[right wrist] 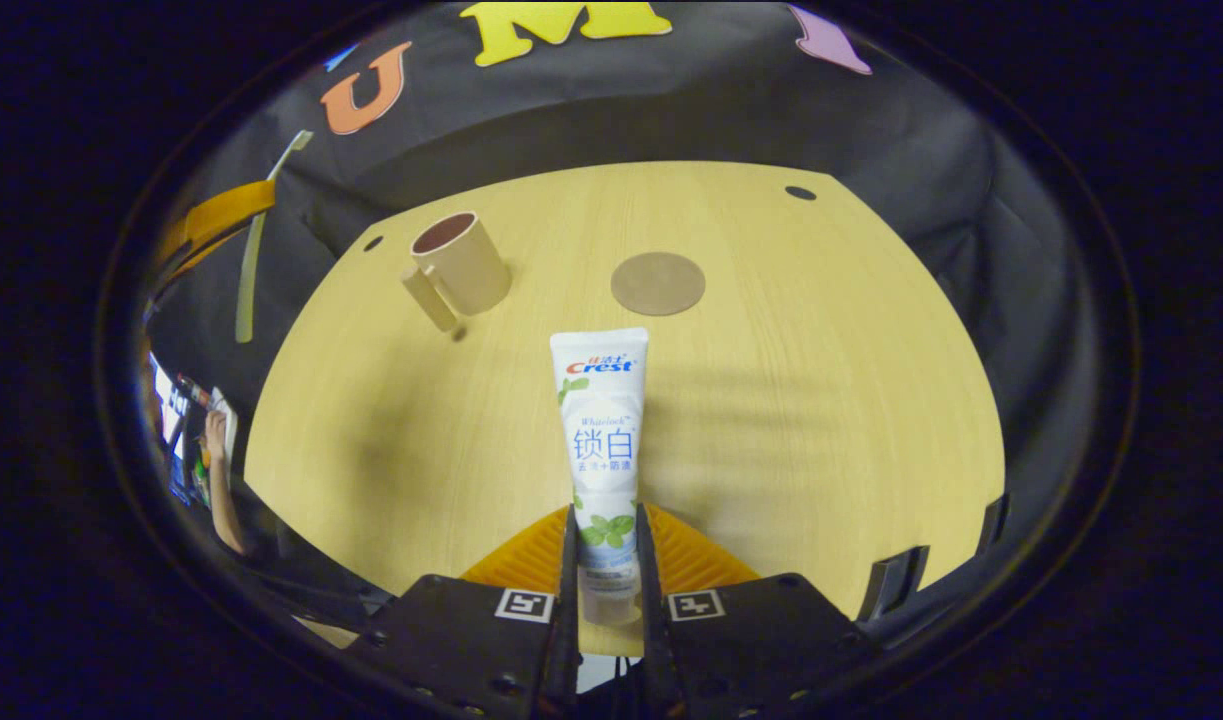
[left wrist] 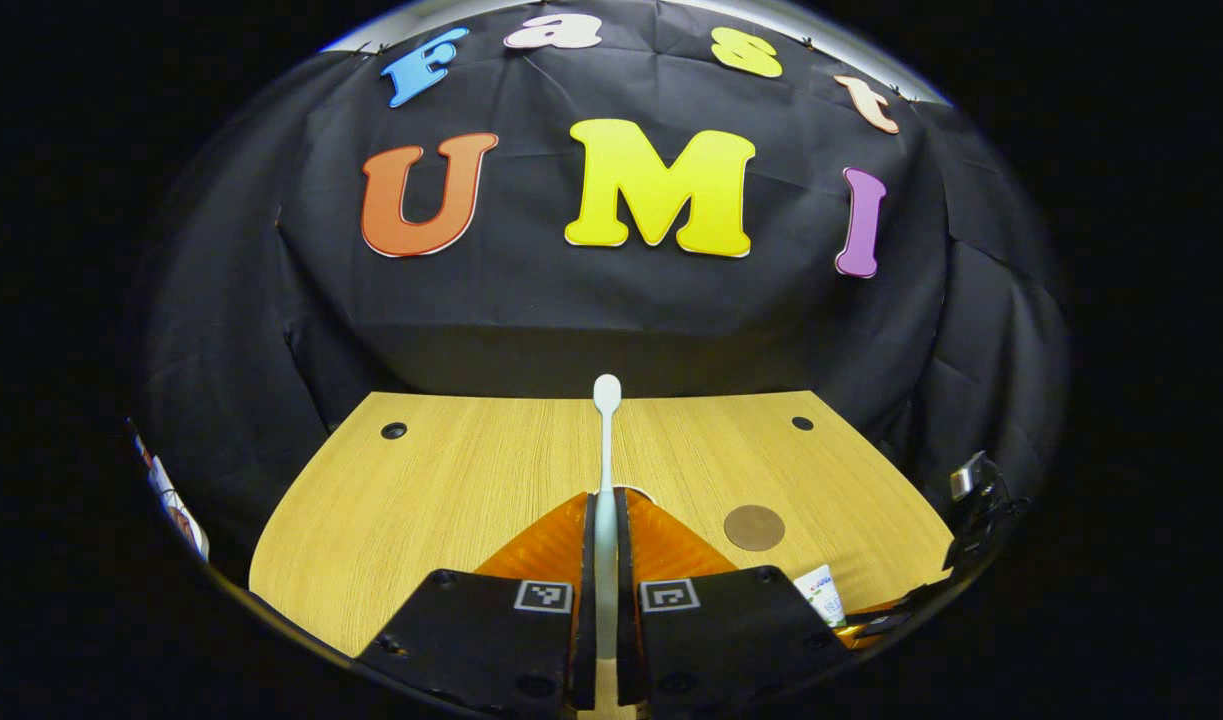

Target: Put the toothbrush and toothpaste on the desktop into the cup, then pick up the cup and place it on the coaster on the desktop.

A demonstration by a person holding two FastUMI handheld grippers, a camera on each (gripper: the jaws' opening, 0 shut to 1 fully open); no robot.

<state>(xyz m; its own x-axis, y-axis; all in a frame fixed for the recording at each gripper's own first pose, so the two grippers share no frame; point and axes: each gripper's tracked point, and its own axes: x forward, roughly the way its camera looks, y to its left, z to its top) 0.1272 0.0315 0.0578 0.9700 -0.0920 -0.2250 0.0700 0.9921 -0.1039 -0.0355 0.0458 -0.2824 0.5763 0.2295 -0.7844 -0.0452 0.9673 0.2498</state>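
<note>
At the bottom centre of the left gripper view we see the left hand-held gripper (left wrist: 605, 500), its black and orange fingers pressed together on the handle of a slim white plastic toothbrush (left wrist: 606, 440), which runs straight up the frame with its rounded head above the far edge of the pale wood-grain tabletop (left wrist: 451, 480). Just right of those fingers, low in the frame, we see the white end of a tube peeking out, and a little beyond it the flat round brown coaster (left wrist: 754, 527) lying on the wood. In the right gripper view, the right hand-held gripper (right wrist: 607, 515) at the bottom centre clamps both fingers on the lower part of a white printed toothpaste tube (right wrist: 601, 420), which points up the frame with its flat crimped end at mid-frame, above the tabletop. Farther up, right of centre, lies the coaster; left of centre stands the beige cylindrical cup with a block-shaped handle (right wrist: 459, 265), upright and open at the top, well apart from the coaster. At the upper left edge of this view we see the other gripper's orange finger with the toothbrush slanting alongside it.
</note>
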